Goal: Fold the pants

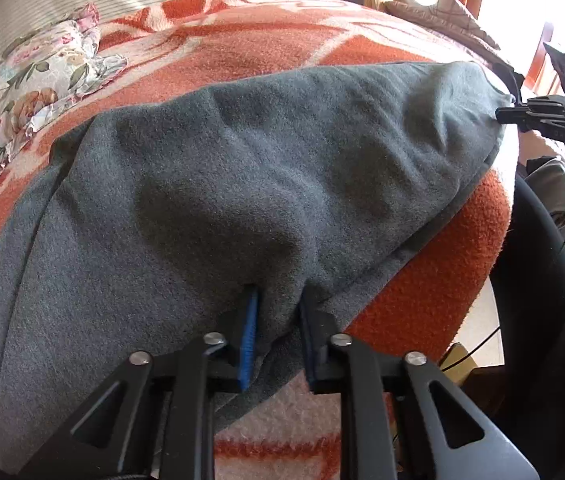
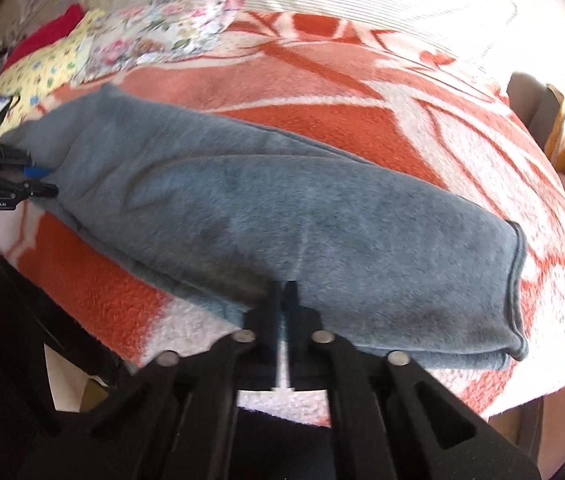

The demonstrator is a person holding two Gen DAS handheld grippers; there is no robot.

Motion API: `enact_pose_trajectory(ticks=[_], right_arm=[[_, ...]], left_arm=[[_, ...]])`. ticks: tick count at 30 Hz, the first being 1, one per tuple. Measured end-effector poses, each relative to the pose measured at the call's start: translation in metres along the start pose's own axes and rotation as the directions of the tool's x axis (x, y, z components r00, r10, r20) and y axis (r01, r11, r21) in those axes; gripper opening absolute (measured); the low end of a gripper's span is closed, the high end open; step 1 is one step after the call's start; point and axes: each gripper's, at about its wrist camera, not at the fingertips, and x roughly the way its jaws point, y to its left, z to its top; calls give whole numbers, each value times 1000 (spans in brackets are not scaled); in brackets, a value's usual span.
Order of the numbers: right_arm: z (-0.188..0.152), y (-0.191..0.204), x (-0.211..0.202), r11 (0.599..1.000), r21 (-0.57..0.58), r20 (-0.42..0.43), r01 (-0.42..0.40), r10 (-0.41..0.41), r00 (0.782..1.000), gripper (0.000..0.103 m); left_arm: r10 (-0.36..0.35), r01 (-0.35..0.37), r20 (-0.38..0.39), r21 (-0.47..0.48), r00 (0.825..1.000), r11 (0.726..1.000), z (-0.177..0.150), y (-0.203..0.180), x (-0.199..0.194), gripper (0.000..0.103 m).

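Left hand-held gripper (image 1: pixel 276 300) pinches bunched near edge of grey pants (image 1: pixel 242 168). Right hand-held gripper (image 2: pixel 282 292) clamped tight on same edge further along. Pants lie lengthwise across orange-white blanket (image 1: pixel 242 40) on bed; floral cloth (image 1: pixel 30 92) beyond.

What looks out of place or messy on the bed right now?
Little stands out. The grey fleece pants lie lengthwise along the near edge of the orange blanket, only mildly rumpled. A crumpled floral cloth sits off to one side.
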Motion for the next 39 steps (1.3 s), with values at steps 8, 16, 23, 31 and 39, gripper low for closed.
enact_pose_trajectory(ticks=[8,16,23,31,39], right_arm=[[-6,-17,-14,998,56,32,0,-2,999,0],[-23,-61,1,977,178,-54,122,-114,992,0],[-36,-91,-23,937,333,-8,108,-112,994,0],[-58,-109,-50,866,496,100,60,-125,987,52],[-93,-141,-47,685,724,210,-82,-106,972,52]], left_arm=[[1,0,-14,83,1000,997,-7,-13,-11,7],[-15,17,-51,48,999,999,-7,-16,-10,20],[-37,32,55,82,998,996,45,-31,-36,47],[-150,129,83,218,985,967,153,-91,-9,49],[-291,289,-51,365,955,885,258,-174,52,53]])
